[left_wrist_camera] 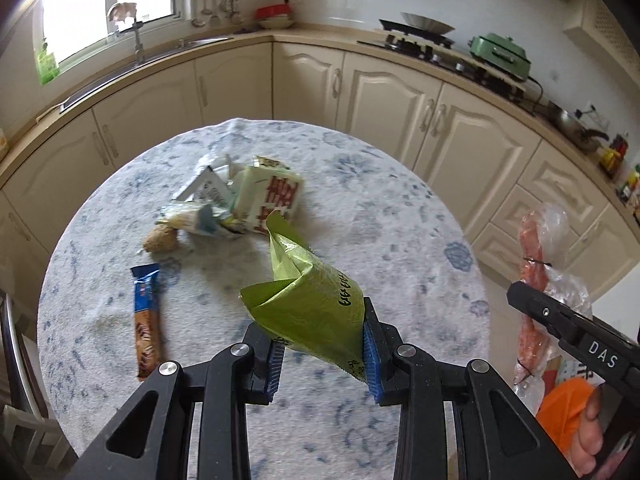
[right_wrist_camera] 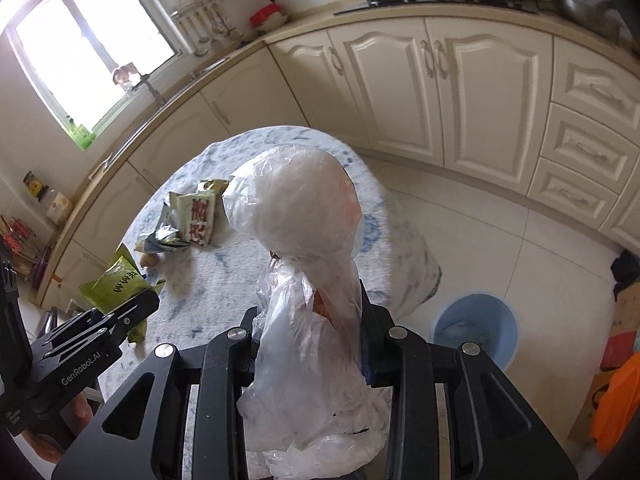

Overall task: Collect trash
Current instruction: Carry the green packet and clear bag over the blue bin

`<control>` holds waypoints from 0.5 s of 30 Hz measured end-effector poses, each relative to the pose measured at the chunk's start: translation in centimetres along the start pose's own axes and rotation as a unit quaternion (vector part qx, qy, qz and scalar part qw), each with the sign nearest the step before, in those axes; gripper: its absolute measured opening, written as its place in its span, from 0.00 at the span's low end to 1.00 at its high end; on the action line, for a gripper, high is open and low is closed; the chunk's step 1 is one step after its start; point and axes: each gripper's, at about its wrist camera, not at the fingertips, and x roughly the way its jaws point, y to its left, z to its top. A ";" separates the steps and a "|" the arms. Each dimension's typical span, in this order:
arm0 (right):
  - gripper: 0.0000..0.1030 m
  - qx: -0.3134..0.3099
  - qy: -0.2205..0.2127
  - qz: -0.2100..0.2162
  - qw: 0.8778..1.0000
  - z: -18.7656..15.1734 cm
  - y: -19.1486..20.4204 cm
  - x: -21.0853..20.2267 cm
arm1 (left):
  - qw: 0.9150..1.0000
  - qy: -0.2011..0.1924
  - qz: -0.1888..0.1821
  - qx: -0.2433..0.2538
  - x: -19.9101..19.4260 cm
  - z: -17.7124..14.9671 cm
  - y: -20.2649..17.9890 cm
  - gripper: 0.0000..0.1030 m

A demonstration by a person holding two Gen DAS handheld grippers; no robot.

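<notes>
Wrapper pile (left_wrist_camera: 236,196) crowds the counter's (left_wrist_camera: 400,208) far middle; snack bar (left_wrist_camera: 147,320) blocks its left edge; right side lies open.

Round table (left_wrist_camera: 400,216) under white cloth with blue floral print. Lying directly on cloth: heap of crumpled wrappers (left_wrist_camera: 240,200) near middle, small brown lump (left_wrist_camera: 160,240) touching heap's left edge, blue-and-brown bar wrapper (left_wrist_camera: 147,320) apart, nearer left rim. Tiled floor (right_wrist_camera: 500,220) carrying blue bucket (right_wrist_camera: 476,326) beside table.

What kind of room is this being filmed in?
A home kitchen, most likely: a gas stove on the counter, cream cabinets beneath, and ladles hanging by the window.
</notes>
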 end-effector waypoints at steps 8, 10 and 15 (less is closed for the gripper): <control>0.31 0.067 -0.010 -0.049 0.997 -0.5 -8.1 -2.2 | 0.995 0.028 -0.049 0.084 4.2 0.9 -9.4 0.29; 0.31 0.084 -0.012 -0.063 0.994 -0.7 -10.3 -2.8 | 0.992 0.035 -0.061 0.109 5.4 1.0 -12.0 0.29; 0.31 0.126 -0.018 -0.096 0.987 -1.3 -15.3 -4.0 | 0.981 0.061 -0.086 0.160 8.8 0.8 -17.9 0.29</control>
